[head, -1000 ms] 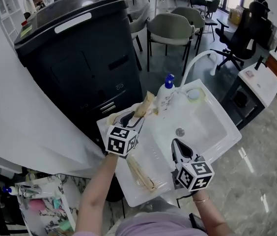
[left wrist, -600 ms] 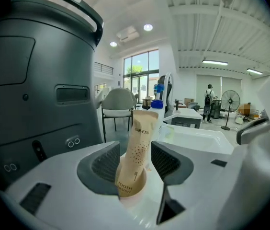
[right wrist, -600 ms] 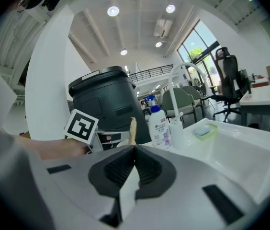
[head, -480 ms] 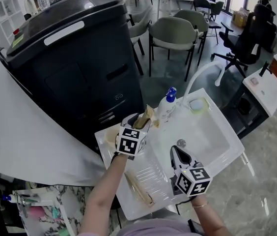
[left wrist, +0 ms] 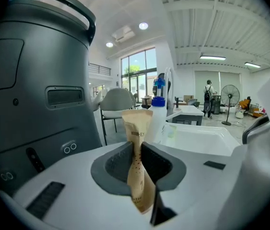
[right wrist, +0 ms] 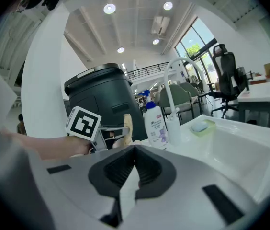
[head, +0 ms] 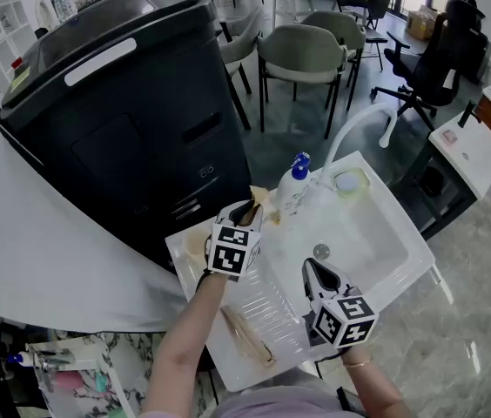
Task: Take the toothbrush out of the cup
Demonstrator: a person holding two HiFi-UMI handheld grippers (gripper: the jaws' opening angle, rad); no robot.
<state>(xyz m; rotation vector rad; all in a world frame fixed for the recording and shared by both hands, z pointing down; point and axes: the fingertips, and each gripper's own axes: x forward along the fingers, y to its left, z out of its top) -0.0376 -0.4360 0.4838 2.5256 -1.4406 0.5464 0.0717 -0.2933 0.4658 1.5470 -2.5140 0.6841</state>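
Two jaws of the left gripper [left wrist: 138, 150], just closed, pinch the light, probably crushable paper-sleeved toothbrush [left wrist: 137, 126] mid-sleeve; the right gripper [right wrist: 135, 153] is closed on nothing.

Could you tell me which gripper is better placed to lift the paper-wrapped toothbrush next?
Left. The left gripper has just been closing and now clamps the paper-wrapped toothbrush. The right gripper is shut on nothing, apart from it, near the sink.

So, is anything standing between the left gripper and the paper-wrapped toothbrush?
Nothing visible does. The left gripper has just been closing its jaws, which now pinch the paper-wrapped toothbrush directly. The blue-capped bottle stands behind it, not in between.
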